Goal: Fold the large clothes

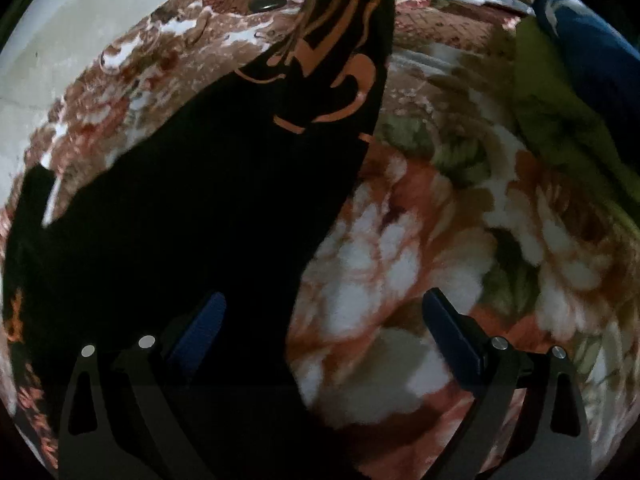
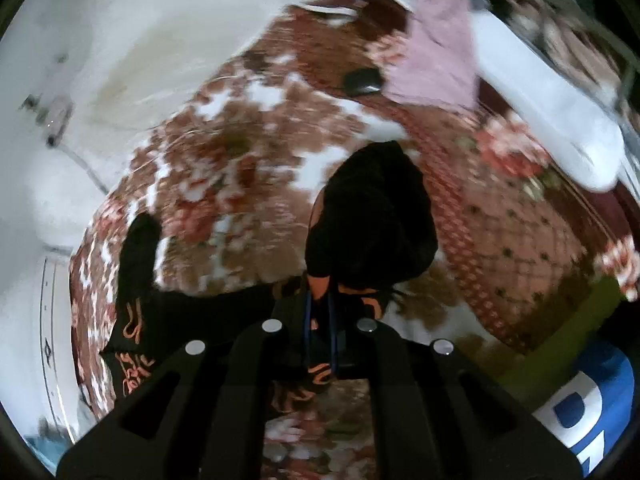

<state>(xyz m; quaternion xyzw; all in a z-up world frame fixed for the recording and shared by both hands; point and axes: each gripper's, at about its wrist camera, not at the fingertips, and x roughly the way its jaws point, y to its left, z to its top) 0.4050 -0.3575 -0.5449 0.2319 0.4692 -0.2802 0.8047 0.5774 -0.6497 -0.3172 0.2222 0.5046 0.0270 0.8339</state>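
Observation:
A black garment with an orange print (image 1: 192, 184) lies on a floral blanket (image 1: 420, 264). My left gripper (image 1: 320, 312) stands open low over it, jaws wide apart: the left blue pad (image 1: 200, 332) is over the black cloth, the right blue pad (image 1: 448, 336) over the blanket. In the right wrist view my right gripper (image 2: 320, 312) is shut on the black garment's (image 2: 372, 216) printed part, which hangs bunched from the pads above the blanket (image 2: 240, 160). More of the garment trails to the lower left.
A small dark oval object (image 2: 362, 80) and a pink cloth (image 2: 436, 60) lie at the far end of the bed, with a white cloth (image 2: 540, 112) beside them. A green cloth (image 1: 560, 120) and a blue one (image 1: 592, 52) sit at the right. A white wall (image 2: 120, 40) is on the left.

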